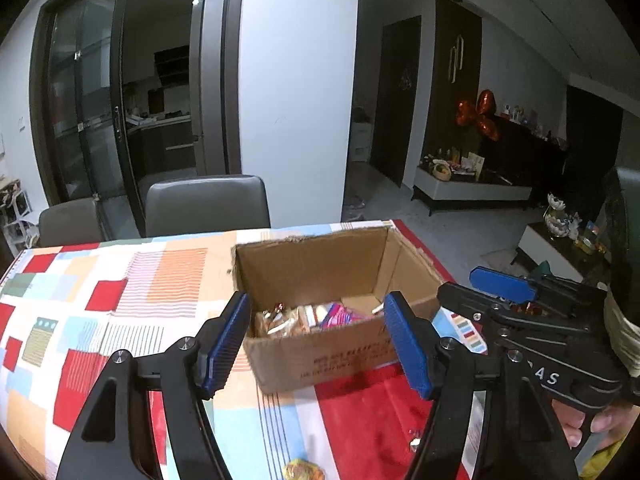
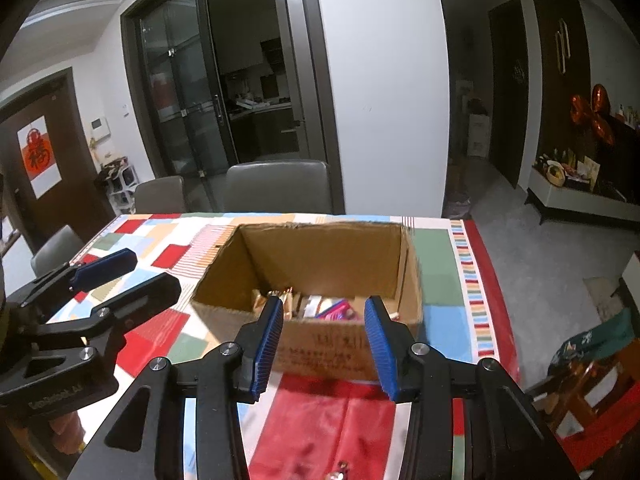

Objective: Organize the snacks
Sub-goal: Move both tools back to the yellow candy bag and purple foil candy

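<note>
Left tool (image 1: pixel 316 344): bottom centre of the left wrist view, blue pads (image 1: pixel 224 344) well apart, nothing between them. Jaws wide.
Right tool (image 2: pixel 324 340): bottom centre of the right wrist view, gap narrower than the left one, also empty. Jaws part open, gripping nothing.
Each tool shows in the other's view: the right one at lower right of the left wrist view with a hand (image 1: pixel 592 424) on its grip, the left one at lower left of the right wrist view.
Gold-wrapped snack (image 1: pixel 304 472) lies on the desk at the bottom edge of the left wrist view, cut off by the frame. Something small sits at the bottom edge of the right wrist view; can't tell what it is.
Desk (image 1: pixel 100 300) carries a patchwork cloth in red, blue, orange and white.
Cardboard box (image 1: pixel 320 352) stands open-topped mid frame in both views, just beyond the pads. Snack packets (image 1: pixel 312 316) lie in its bottom: tan wrappers plus one pink.
Two grey chairs (image 1: pixel 206 204) stand behind the desk's far edge, upper left of centre. Glass sliding doors (image 1: pixel 84 112) and a dark kitchen sit beyond.
</note>
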Demonstrator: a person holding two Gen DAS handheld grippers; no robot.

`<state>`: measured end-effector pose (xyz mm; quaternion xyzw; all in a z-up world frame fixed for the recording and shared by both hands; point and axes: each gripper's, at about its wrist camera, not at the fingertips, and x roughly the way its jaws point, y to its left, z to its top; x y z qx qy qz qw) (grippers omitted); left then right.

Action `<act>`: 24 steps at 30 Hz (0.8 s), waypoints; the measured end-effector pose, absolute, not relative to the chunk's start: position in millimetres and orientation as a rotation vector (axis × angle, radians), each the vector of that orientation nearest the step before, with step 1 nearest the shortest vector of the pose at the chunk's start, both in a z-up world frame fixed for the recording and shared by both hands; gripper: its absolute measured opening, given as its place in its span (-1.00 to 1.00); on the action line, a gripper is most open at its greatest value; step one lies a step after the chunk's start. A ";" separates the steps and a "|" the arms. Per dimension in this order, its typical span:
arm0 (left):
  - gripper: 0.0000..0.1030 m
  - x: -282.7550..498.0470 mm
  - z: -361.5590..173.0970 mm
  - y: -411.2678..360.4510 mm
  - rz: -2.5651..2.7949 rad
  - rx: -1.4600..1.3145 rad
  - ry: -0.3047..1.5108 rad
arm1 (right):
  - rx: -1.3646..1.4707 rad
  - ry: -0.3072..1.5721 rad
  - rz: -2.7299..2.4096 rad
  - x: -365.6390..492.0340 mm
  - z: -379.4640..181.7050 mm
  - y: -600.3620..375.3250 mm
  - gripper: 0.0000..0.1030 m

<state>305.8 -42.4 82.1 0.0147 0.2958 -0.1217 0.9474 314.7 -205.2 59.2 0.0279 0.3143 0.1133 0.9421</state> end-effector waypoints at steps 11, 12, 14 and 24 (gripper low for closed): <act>0.33 268.1 44.8 -27.3 -0.222 0.023 0.686 | 0.066 0.694 0.211 273.9 26.2 -200.4 -0.16; 0.33 265.2 40.3 -25.3 -0.216 0.019 0.691 | 0.067 0.706 0.207 272.3 21.6 -200.3 -0.16; 0.35 260.2 31.5 -20.2 -0.206 0.020 0.707 | 0.069 0.732 0.197 268.5 9.8 -200.1 -0.16; 0.36 243.8 -38.0 -10.0 -0.178 0.015 0.857 | 0.054 0.854 0.163 254.0 -48.8 -199.4 -0.16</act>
